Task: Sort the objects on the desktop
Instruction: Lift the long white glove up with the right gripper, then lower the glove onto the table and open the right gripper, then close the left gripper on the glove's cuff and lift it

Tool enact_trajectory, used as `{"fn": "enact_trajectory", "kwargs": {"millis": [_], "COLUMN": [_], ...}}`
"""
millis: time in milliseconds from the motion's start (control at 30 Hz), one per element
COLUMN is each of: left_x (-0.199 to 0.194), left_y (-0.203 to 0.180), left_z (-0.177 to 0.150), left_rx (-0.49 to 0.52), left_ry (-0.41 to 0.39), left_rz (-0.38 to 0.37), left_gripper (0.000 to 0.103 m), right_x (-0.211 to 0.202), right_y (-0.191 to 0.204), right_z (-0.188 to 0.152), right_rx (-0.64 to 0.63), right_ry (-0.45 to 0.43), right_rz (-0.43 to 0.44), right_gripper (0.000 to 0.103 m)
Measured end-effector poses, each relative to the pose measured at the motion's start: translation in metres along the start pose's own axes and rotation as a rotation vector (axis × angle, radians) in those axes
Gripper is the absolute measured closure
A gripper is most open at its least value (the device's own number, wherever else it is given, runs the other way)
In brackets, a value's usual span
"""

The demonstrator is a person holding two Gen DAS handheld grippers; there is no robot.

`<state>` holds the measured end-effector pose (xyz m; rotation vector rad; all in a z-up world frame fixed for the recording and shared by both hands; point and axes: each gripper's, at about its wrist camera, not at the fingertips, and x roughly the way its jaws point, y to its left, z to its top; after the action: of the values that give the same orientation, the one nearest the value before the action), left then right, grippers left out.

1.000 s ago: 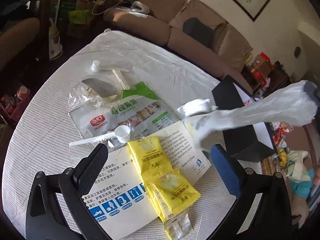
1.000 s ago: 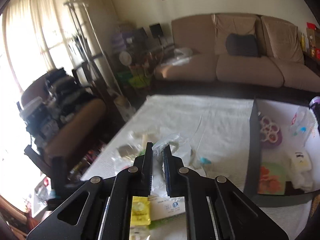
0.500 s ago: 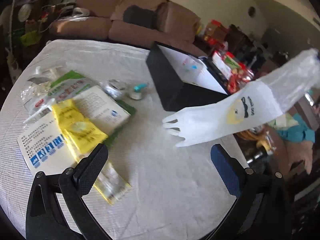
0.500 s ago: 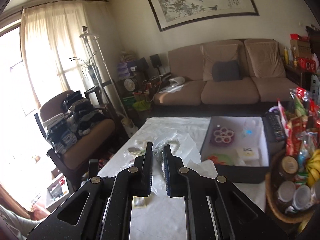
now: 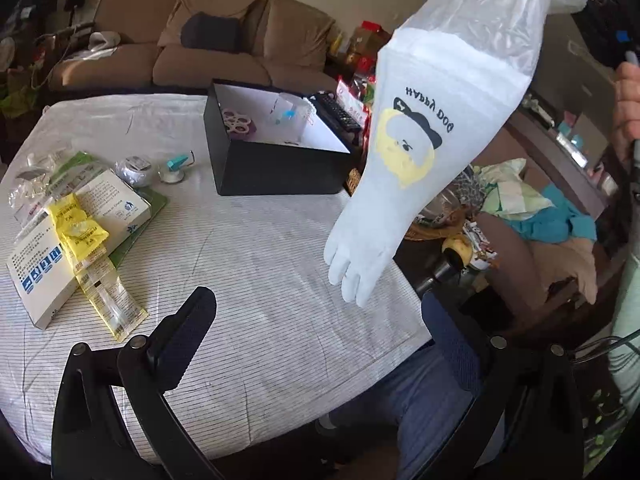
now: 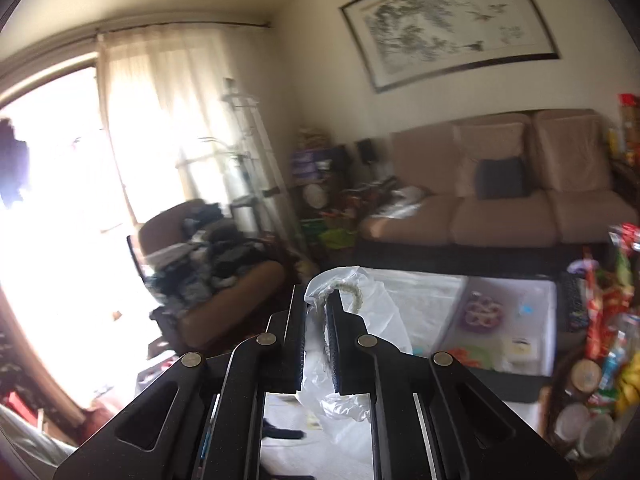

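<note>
A long white rubber glove [image 5: 404, 168] with a yellow dog print and a clear plastic cuff hangs fingers-down over the table's right edge. My right gripper [image 6: 316, 312] is shut on the glove's plastic cuff [image 6: 344, 296] and holds it high. My left gripper [image 5: 316, 320] is open and empty, low over the striped tablecloth [image 5: 248, 264], left of the glove's fingertips. A black box [image 5: 272, 160] with a white inside stands at the back of the table and holds small items.
At the table's left lie a white leaflet box [image 5: 76, 232], yellow sachets [image 5: 78, 232], a green packet [image 5: 68, 168], a foil-wrapped item [image 5: 134, 170] and a small teal-tipped piece [image 5: 176, 164]. A snack basket [image 6: 600, 360] and clutter sit off the right edge. A sofa [image 5: 200, 56] is behind.
My right gripper has lifted the glove higher, so it now hangs nearly upright. The left wrist view has swung right, from the packets to the table's right side.
</note>
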<state>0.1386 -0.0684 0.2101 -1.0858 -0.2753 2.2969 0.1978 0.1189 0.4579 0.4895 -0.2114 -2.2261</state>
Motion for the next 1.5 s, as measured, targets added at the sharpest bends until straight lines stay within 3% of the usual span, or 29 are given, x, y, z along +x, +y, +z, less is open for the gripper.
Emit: {"fn": "enact_trajectory", "kwargs": {"millis": [167, 333, 467, 667, 700, 733, 767, 833, 867, 1000, 1133, 1233, 1333, 1433, 1500], "left_x": [-0.044, -0.057, -0.03, 0.04, 0.053, 0.066, 0.083, 0.111, 0.128, 0.193, 0.247, 0.268, 0.28, 0.289, 0.295], "left_y": [0.027, 0.059, 0.079, 0.08, 0.077, 0.072, 0.064, 0.048, 0.038, 0.007, 0.0, 0.01, 0.021, 0.032, 0.037], "left_z": [-0.007, -0.017, -0.026, -0.023, -0.021, -0.019, -0.015, -0.007, -0.002, 0.017, 0.027, 0.028, 0.028, 0.028, 0.025], "left_rx": [-0.02, -0.046, -0.055, 0.005, 0.028, 0.059, 0.1, 0.166, 0.196, 0.296, 0.347, 0.335, 0.294, 0.263, 0.233], "left_ry": [-0.03, 0.017, 0.124, 0.262, 0.285, 0.307, 0.326, 0.359, 0.374, 0.46, 0.563, 0.601, 0.608, 0.596, 0.619], "left_rz": [0.072, 0.109, 0.144, 0.153, 0.162, 0.166, 0.167, 0.15, 0.13, 0.018, -0.028, -0.046, -0.049, -0.036, -0.064], "left_gripper": [0.0, 0.0, 0.0, 0.0, 0.0, 0.0, 0.0, 0.0, 0.0, 0.0, 0.006, 0.016, 0.016, 0.016, 0.016], "right_x": [-0.008, -0.014, 0.027, 0.043, 0.037, 0.027, 0.017, -0.005, -0.017, -0.048, -0.041, -0.025, -0.009, 0.002, 0.005], "right_y": [0.024, -0.003, -0.078, -0.2, -0.213, -0.224, -0.231, -0.235, -0.232, -0.215, -0.207, -0.197, -0.193, -0.191, -0.192], "right_z": [0.008, -0.03, -0.113, -0.245, -0.258, -0.267, -0.271, -0.27, -0.268, -0.284, -0.354, -0.39, -0.41, -0.415, -0.421], "right_rx": [-0.051, -0.135, -0.187, -0.109, -0.095, -0.084, -0.073, -0.027, 0.032, 0.464, 0.927, 1.018, 1.064, 1.049, 1.085], "right_ry": [0.023, 0.09, 0.359, 0.784, 0.812, 0.822, 0.819, 0.764, 0.711, 0.45, 0.305, 0.256, 0.201, 0.2, 0.198], "right_rz": [0.16, 0.132, 0.005, -0.389, -0.454, -0.527, -0.604, -0.705, -0.699, -0.498, -0.287, -0.278, -0.278, -0.332, -0.321], "right_gripper": [0.094, 0.094, 0.094, 0.089, 0.085, 0.073, 0.06, 0.049, 0.049, 0.049, 0.048, 0.048, 0.05, 0.051, 0.051]}}
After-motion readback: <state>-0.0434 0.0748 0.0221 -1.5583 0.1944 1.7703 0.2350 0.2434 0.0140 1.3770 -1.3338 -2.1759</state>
